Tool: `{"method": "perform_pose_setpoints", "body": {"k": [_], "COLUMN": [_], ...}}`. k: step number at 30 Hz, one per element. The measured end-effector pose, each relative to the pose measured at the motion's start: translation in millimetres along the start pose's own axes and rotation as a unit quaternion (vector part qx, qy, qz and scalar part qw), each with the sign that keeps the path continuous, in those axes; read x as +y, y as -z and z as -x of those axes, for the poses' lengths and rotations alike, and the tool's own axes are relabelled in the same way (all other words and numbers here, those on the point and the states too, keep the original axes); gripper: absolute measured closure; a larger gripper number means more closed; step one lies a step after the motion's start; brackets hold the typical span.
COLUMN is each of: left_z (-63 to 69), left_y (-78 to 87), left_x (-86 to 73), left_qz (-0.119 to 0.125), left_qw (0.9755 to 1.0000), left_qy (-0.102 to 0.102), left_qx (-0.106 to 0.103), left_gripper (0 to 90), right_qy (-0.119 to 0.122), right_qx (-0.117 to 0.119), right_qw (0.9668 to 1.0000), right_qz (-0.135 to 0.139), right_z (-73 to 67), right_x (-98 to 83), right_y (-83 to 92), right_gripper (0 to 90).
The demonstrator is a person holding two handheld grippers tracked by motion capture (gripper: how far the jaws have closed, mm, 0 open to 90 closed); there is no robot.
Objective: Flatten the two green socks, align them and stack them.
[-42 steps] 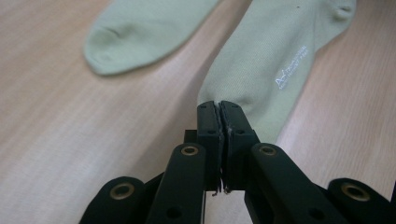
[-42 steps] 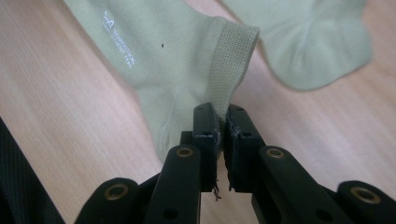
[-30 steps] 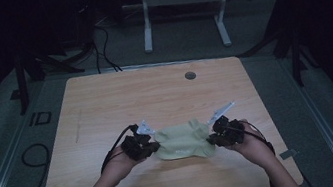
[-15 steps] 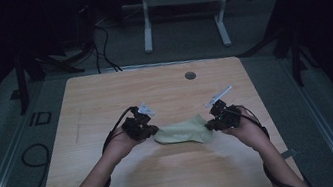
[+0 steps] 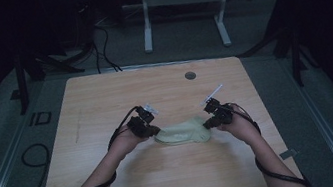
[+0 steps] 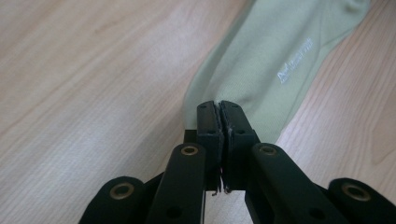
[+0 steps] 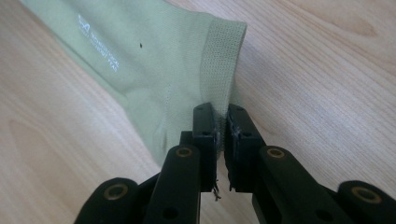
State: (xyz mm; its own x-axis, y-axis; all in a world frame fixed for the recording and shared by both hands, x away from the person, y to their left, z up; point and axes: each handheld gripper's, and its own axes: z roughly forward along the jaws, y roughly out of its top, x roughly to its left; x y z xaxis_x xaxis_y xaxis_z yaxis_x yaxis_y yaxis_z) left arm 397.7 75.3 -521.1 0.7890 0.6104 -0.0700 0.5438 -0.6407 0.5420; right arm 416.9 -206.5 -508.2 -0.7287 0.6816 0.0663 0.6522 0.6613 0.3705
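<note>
A pale green knitted sock point(image 5: 183, 133) lies stretched across the middle of the light wooden desk point(image 5: 105, 103), a little nearer the person's edge, with one hand-held gripper at each end. In the high view the left hand-held gripper point(image 5: 151, 131) meets the sock's left end and the right hand-held gripper point(image 5: 206, 123) its right end, each carried in a hand whose forearm comes in from the bottom, with black cables trailing back along the arms; from up there the jaws are too small to judge. The left gripper view supplies that detail: the two black jaws of the left hand-held gripper point(image 6: 219, 108) are pressed together on the narrow end of the sock point(image 6: 275, 51), which runs away up and to the right over the wood grain and carries a small line of white lettering point(image 6: 295, 61). The right gripper view shows the right hand-held gripper point(image 7: 221, 113) pinching the sock point(image 7: 154, 60) at its ribbed cuff point(image 7: 222, 56), the jaws nearly together with fabric between them, and the same white lettering point(image 7: 98, 39) lies farther along, with a tiny dark speck nearby. The high view alone takes in the surroundings: a round grey grommet point(image 5: 190, 75) near the desk's far edge, well apart from the sock, and a white metal frame point(image 5: 182, 15) standing on the dim floor beyond the desk.
</note>
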Motion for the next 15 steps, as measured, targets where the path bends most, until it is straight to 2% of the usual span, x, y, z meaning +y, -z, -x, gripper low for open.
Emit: {"method": "perform_pose_setpoints", "body": {"k": [8, 15], "left_z": [-3.0, -3.2], "left_y": [-12.0, -16.6], "left_x": [-3.0, -3.5], "left_qz": [-0.008, -0.012], "left_qw": [0.9999, 0.9999], "left_qy": [0.009, 0.006], "left_qx": [-0.003, 0.0], "left_gripper": [86.9, 85.3], "right_qy": [-0.011, -0.01], "right_qx": [-0.002, -0.003], "right_qw": [0.9999, 0.9999], "right_qz": [-0.011, -0.013], "right_z": [6.1, 5.8], "right_x": [0.4, 0.0], "right_y": [-16.0, -20.1], "right_gripper": [82.6, 81.4]}}
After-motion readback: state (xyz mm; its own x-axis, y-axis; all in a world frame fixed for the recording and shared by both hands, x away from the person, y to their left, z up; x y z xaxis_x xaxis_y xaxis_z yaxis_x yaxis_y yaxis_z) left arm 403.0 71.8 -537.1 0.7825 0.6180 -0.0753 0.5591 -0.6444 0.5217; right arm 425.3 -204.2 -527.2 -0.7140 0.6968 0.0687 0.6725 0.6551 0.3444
